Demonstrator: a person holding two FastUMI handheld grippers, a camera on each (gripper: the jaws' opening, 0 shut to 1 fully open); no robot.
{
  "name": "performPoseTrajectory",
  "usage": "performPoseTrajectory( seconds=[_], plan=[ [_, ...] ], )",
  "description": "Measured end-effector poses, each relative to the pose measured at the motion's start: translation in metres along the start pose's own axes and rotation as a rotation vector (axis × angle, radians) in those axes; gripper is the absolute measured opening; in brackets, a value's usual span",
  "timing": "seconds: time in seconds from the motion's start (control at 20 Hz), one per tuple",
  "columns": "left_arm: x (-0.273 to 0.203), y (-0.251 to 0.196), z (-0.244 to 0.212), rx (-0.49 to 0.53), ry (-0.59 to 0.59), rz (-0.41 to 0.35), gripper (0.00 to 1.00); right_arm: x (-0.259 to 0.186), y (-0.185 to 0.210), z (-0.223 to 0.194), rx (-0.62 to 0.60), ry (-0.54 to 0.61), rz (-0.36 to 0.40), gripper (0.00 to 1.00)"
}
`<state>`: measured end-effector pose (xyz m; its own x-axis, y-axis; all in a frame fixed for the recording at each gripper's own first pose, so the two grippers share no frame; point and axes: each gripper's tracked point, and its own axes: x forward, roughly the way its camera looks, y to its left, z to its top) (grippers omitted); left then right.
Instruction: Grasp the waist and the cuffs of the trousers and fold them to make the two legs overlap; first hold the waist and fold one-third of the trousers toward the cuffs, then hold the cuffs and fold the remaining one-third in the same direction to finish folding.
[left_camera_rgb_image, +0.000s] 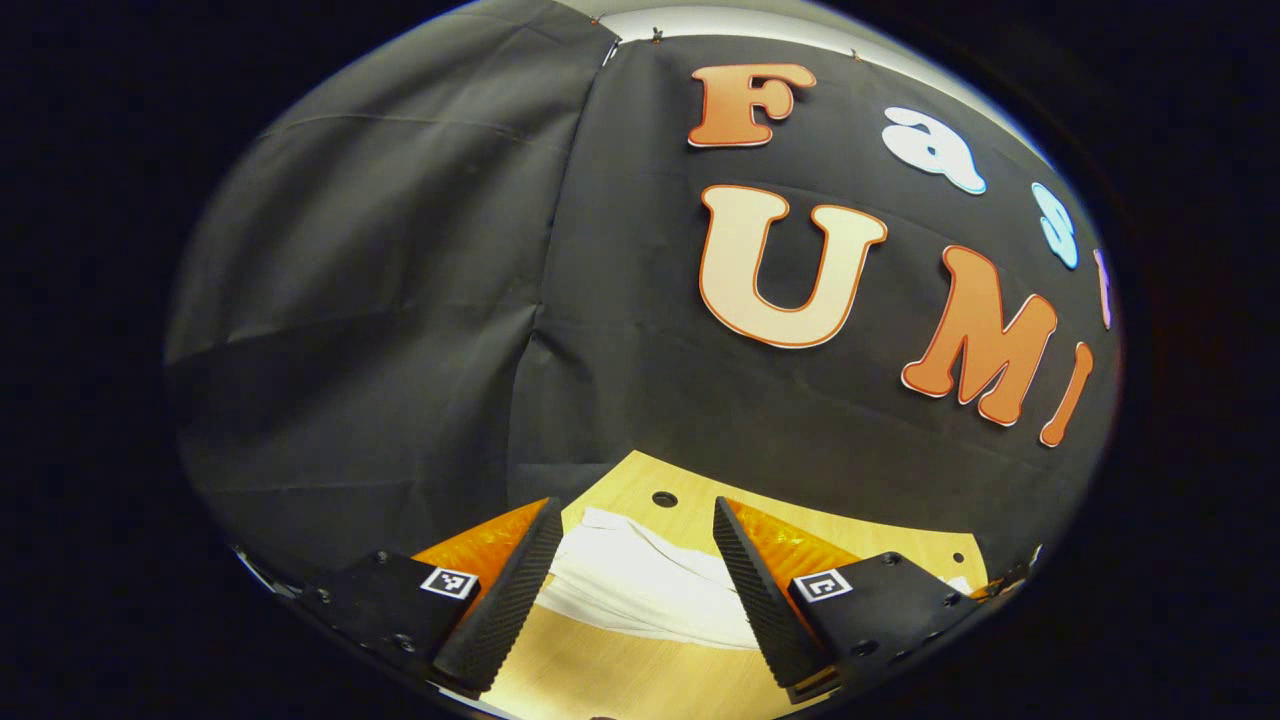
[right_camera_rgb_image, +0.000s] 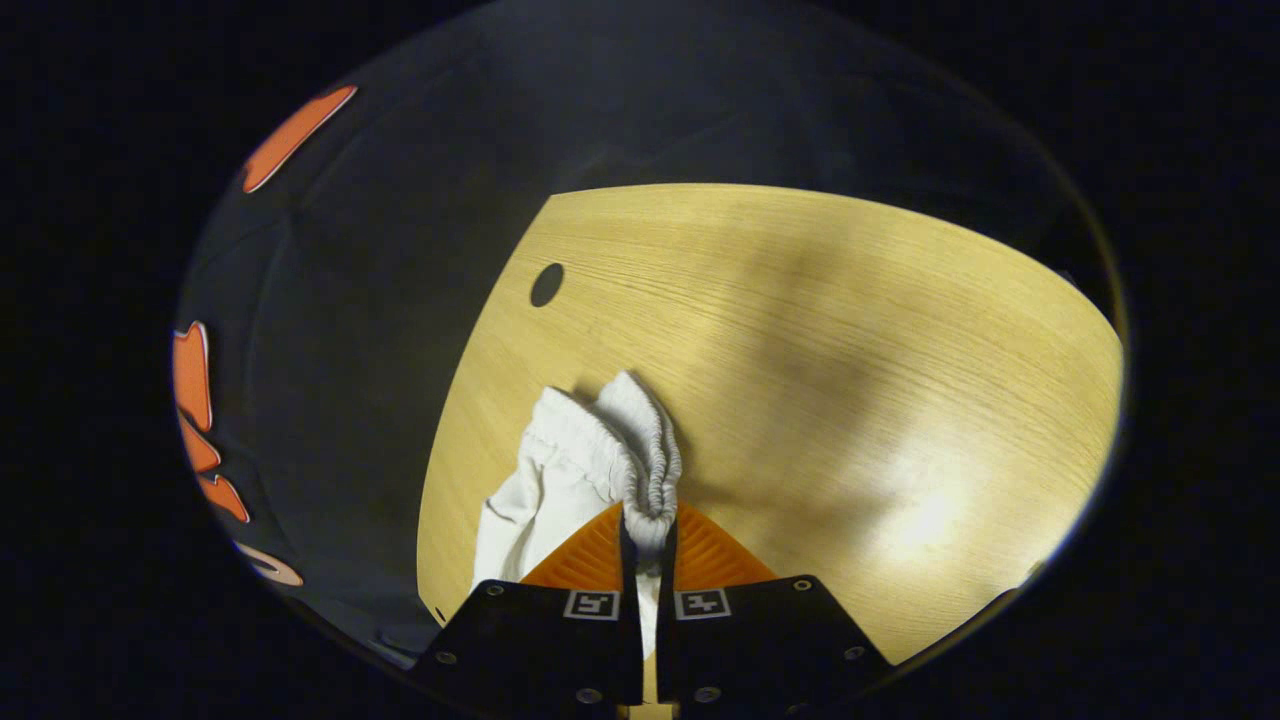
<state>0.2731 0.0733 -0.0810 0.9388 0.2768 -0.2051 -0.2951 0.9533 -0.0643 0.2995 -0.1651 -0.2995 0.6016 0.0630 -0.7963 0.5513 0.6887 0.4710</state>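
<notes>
Right gripper view had the right tongs (right_camera_rgb_image: 648, 535) pinched nearly closed, and there it was: the gathered elastic waist (right_camera_rgb_image: 650, 470) of the white trousers (right_camera_rgb_image: 560, 480) was caught between the two fingers, both pressing on the bunched band. The ruffled waistband rose just past the fingertips, puckered and standing a little off the wood, while the rest of the white cloth fell away to the left of the tongs and dropped out of sight beneath them. Behind it the pale wooden surface (right_camera_rgb_image: 850, 330) spread wide, with a soft shadow across its middle, a bright patch of light at the right and a dark round hole (right_camera_rgb_image: 547, 284) near its left edge. Black cloth of the booth wall (right_camera_rgb_image: 380, 300) closed off the far and left sides. Over in the left gripper view, the left tongs (left_camera_rgb_image: 637, 520) stood wide apart with nothing between the fingers, held above the surface (left_camera_rgb_image: 620, 675) and aimed mostly at the wall (left_camera_rgb_image: 400, 300). Through that gap a stretch of the white trousers (left_camera_rgb_image: 640, 585) lay flat on the wood, creased, running across from finger to finger, clear of both. A small dark hole (left_camera_rgb_image: 664, 498) in the surface sat just beyond the cloth, close to the foot of the wall.
</notes>
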Motion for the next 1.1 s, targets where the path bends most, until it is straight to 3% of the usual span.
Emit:
performPoseTrajectory(
  seconds=[0.35,0.55,0.65,0.9,1.1],
  plan=[
    [0.007,0.015,0.005,-0.007,0.015,-0.056,0.99,-0.05,0.13,-0.018,-0.286,-0.089,0.135,0.06],
    [0.019,0.037,0.011,-0.024,0.028,-0.068,0.99,-0.103,0.17,-0.036,-0.391,-0.101,0.196,0.06],
    [0.026,0.047,0.014,-0.034,0.032,-0.076,0.99,-0.113,0.179,-0.023,-0.432,-0.103,0.219,0.06],
    [0.04,0.073,0.013,-0.045,0.059,-0.091,0.99,-0.124,0.207,-0.053,-0.499,-0.042,0.264,0.06],
    [0.045,0.092,0.01,-0.037,0.082,-0.091,0.99,-0.132,0.201,-0.04,-0.583,0.027,0.241,0.06]
  ],
)
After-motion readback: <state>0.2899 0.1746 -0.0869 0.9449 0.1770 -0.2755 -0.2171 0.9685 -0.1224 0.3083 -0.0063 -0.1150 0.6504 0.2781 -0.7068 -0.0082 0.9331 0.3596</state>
